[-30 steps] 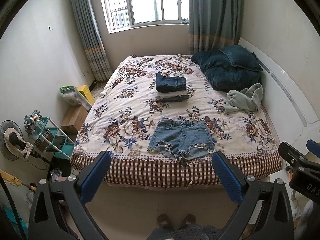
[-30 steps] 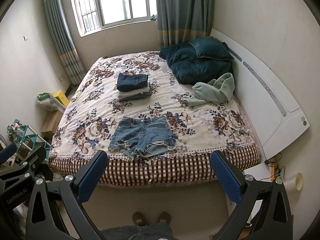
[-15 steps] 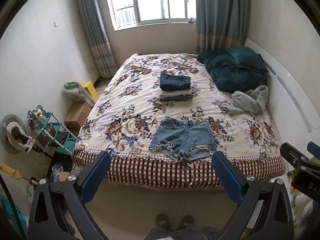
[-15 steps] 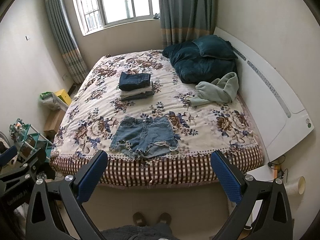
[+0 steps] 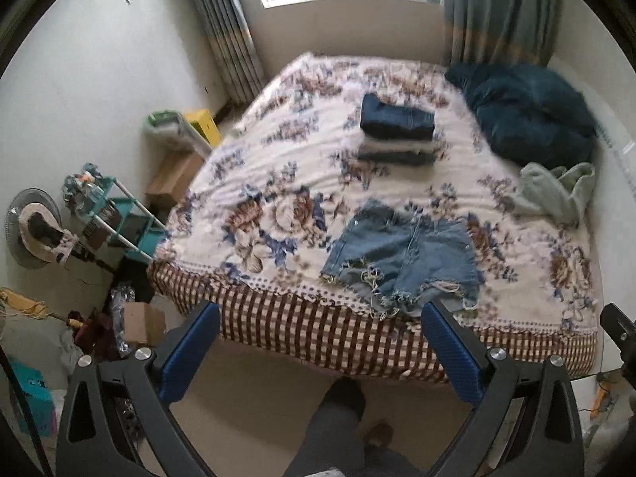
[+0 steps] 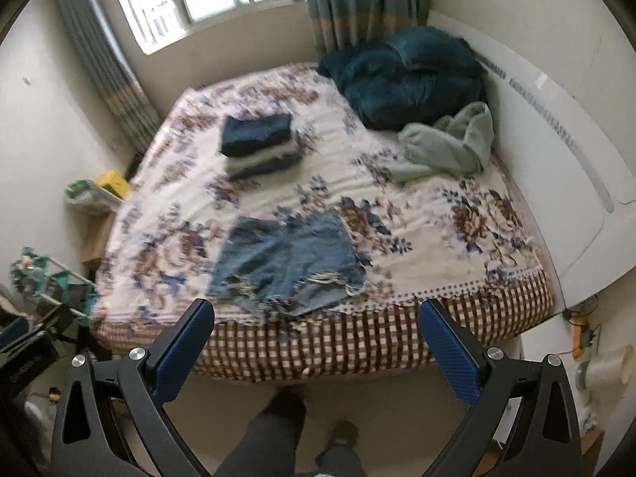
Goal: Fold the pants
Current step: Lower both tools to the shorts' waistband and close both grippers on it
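The denim shorts (image 5: pixel 401 256) lie flat and unfolded at the near edge of the bed (image 5: pixel 357 338), frayed hems reaching toward the checked border. That edge is my main worry: if I drag a leg across carelessly, I judge the shorts could slide off onto the floor. The frayed threads could also snag on my fingers (image 5: pixel 189 351), and a pinch that catches the floral sheet would lift bedding with the denim. The folded stack (image 5: pixel 395 129) sits well apart, so I doubt I disturb it. My left gripper (image 5: pixel 320 351) and right gripper (image 6: pixel 316 348) both hover above the floor, short of the bed, aimed at the shorts, fingers spread wide, holding nothing.
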Available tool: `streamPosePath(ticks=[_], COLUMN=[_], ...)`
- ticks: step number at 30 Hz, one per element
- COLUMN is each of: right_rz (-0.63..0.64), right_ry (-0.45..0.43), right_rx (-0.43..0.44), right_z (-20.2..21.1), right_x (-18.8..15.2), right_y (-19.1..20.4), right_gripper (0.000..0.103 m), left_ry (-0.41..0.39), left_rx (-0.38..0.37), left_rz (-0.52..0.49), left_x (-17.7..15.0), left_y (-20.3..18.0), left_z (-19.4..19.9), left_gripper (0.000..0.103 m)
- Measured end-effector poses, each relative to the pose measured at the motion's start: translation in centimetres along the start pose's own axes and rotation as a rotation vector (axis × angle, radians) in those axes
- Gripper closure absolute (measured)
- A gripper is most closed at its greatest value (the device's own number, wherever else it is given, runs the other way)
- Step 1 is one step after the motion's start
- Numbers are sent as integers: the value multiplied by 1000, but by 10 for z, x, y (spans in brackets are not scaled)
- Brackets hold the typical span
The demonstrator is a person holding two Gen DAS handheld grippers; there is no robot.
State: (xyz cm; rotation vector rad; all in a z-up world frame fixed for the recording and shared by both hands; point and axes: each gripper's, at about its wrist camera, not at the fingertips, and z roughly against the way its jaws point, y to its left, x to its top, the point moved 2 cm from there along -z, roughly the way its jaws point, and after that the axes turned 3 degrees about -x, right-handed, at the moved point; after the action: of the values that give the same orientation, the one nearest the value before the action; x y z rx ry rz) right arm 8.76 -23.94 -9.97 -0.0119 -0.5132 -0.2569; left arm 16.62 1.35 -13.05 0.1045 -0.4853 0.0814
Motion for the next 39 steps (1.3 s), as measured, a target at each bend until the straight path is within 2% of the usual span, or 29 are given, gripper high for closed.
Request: streamPosePath(ticks=[5, 11, 16, 21, 25, 27, 29, 35, 39], right_rz=[-21, -40, -78, -129, -195, -214, -223, -126, -36], right_ry=[97, 217, 297, 398, 490, 535, 581, 624, 711], right_rx=[-28, -57, -84, -99, -80, -78, -80, -87, -28], right_z=[-100, -226, -335, -446, -544, -587, -632, -716, -760], right_x=[34, 78, 95, 90, 89, 90, 95, 119, 120], right_y=[11, 24, 19, 5, -12, -19, -26, -24, -12], right_gripper=[0, 0, 0, 0, 0, 0, 0, 0, 0], left_ry=[85, 179, 251, 349, 394, 414, 428, 506, 570], left_rx=[10, -32, -52, -68, -25, -26, -40, -114, -206], left_rz=[-43, -110, -179, -177, -183, -163, -145, -123, -175], left_x=[44, 98, 132, 144, 145, 147, 152, 166, 160], left_y=[-8, -24, -49, -70, -84, -86, -87, -95, -106], left_z=[-89, -194, -292, -390, -469, -503, -534, -614, -646], left_gripper=[0, 0, 0, 0, 1, 4, 15, 16, 16])
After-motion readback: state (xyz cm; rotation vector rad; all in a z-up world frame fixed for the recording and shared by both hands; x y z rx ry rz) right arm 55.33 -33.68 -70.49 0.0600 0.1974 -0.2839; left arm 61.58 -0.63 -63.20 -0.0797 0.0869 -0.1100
